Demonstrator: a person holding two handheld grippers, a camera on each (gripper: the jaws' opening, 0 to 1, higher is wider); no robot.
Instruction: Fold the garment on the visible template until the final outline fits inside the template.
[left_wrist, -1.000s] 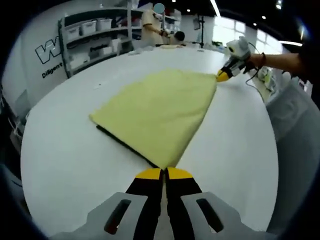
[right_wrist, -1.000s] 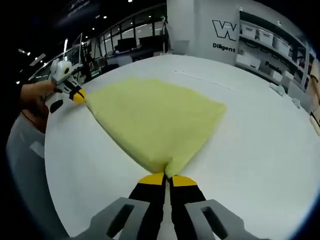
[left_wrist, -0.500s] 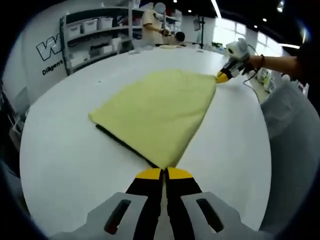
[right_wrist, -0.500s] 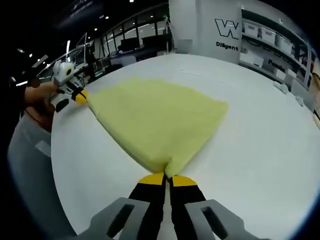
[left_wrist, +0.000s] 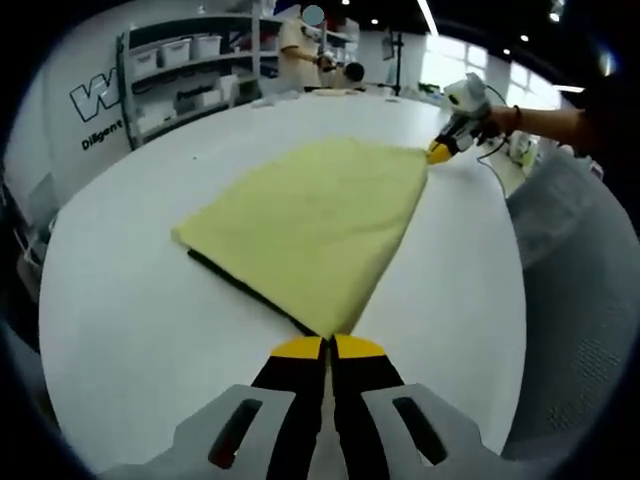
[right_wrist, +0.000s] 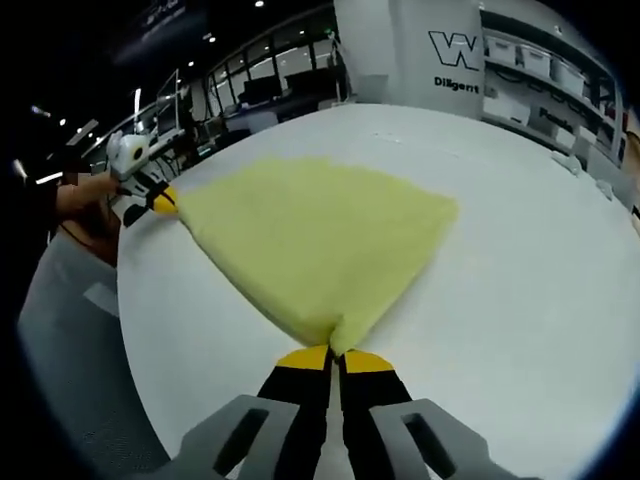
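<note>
Nothing shifts: both grippers (left_wrist: 328, 345) (right_wrist: 328, 352) stay clamped on the yellow folded cloth's (left_wrist: 315, 220) corners at 6 o'clock, carrying its fold across next.

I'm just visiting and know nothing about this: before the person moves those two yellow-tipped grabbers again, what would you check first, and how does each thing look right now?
1. Left gripper pinching a corner of the yellow garment: ok, jaws closed on the fabric tip.
2. Right gripper pinching the other corner: ok, closed on its tip too.
3. Edge between the two held corners stretched straight: ok, no sag visible.
4. Garment lying flat on the white table: ok, only mild wrinkles.
5. Dark template under the garment: a thin dark strip shows along one edge; whether the outline fits inside it, cannot tell.
6. Whole garment in sight: ok, all its edges lie on the table.
</note>
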